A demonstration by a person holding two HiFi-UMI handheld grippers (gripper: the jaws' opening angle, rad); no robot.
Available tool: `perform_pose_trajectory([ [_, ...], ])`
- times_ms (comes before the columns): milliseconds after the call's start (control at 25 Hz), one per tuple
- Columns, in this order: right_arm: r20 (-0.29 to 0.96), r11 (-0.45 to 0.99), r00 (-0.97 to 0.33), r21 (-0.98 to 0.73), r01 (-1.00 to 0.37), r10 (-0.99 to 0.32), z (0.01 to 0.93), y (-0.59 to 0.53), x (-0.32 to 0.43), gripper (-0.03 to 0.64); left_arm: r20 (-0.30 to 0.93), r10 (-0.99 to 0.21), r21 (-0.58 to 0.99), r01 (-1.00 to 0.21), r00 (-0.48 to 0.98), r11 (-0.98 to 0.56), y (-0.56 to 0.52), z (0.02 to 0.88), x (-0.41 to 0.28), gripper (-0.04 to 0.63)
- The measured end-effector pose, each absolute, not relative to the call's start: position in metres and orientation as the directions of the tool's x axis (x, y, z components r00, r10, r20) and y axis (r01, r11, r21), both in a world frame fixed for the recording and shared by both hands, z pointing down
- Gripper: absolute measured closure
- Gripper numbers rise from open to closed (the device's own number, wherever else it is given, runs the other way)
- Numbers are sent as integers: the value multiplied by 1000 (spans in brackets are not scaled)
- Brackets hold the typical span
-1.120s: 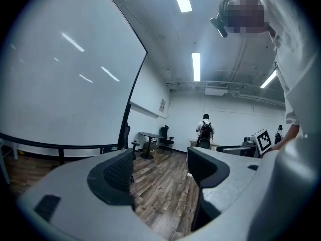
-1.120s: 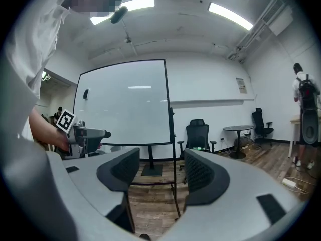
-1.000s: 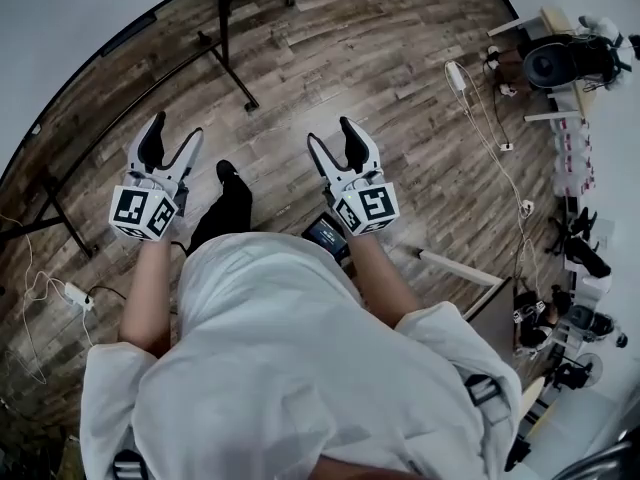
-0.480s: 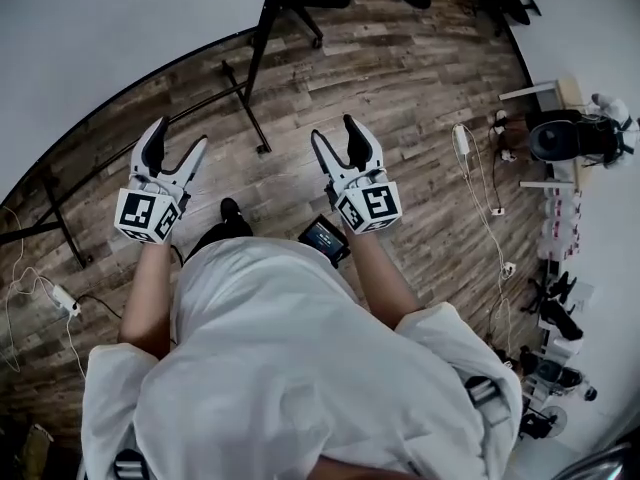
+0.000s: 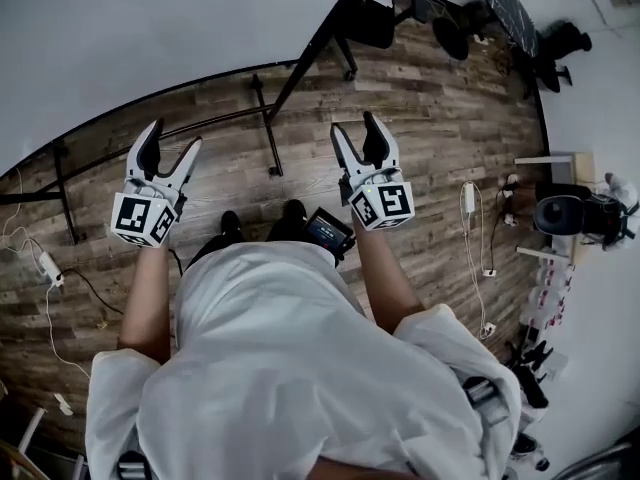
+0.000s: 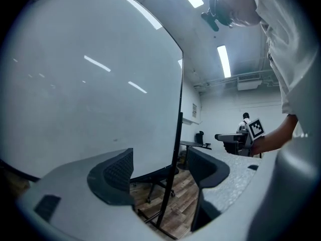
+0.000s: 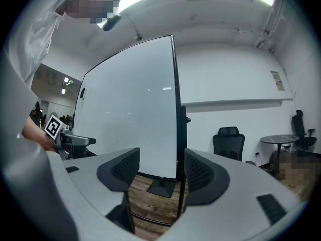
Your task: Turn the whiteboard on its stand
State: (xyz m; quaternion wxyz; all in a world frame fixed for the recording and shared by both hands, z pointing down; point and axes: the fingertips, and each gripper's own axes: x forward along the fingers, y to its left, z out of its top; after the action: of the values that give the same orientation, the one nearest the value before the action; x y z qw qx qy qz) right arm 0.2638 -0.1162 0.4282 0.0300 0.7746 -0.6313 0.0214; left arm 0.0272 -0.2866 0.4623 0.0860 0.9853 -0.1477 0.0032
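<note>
Both grippers have advanced toward the board, whose edge now stands closer ahead than a second ago. Item, nearest: one small screen device (image 5: 328, 230) at the person's waist. Item: left gripper (image 5: 172, 140), one, jaws wide, nothing between them; right gripper (image 5: 357, 128), one, jaws likewise wide and empty (the board's edge merely shows through the gap). Item: stand (image 5: 268, 128), one, two cross feet counted on the wood floor (image 5: 440, 148). Item: whiteboard (image 7: 130, 114), one, upright on that stand, just ahead, untouched. Item, farthest: office chair (image 7: 228, 140), one in the right gripper view. Progress, by judgement: approach only; gripping and turning all remain.
</note>
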Motion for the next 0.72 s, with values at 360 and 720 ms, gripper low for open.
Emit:
perform_pose_trajectory([
  [360, 39, 14, -14, 0, -1000, -999, 423, -184, 331, 336, 51, -532, 186, -532, 845, -826, -301, 466, 38, 272],
  [720, 17, 193, -193, -16, -981, -981, 420, -222, 384, 327, 19, -667, 157, -661, 745, -734, -280, 436, 67, 272],
])
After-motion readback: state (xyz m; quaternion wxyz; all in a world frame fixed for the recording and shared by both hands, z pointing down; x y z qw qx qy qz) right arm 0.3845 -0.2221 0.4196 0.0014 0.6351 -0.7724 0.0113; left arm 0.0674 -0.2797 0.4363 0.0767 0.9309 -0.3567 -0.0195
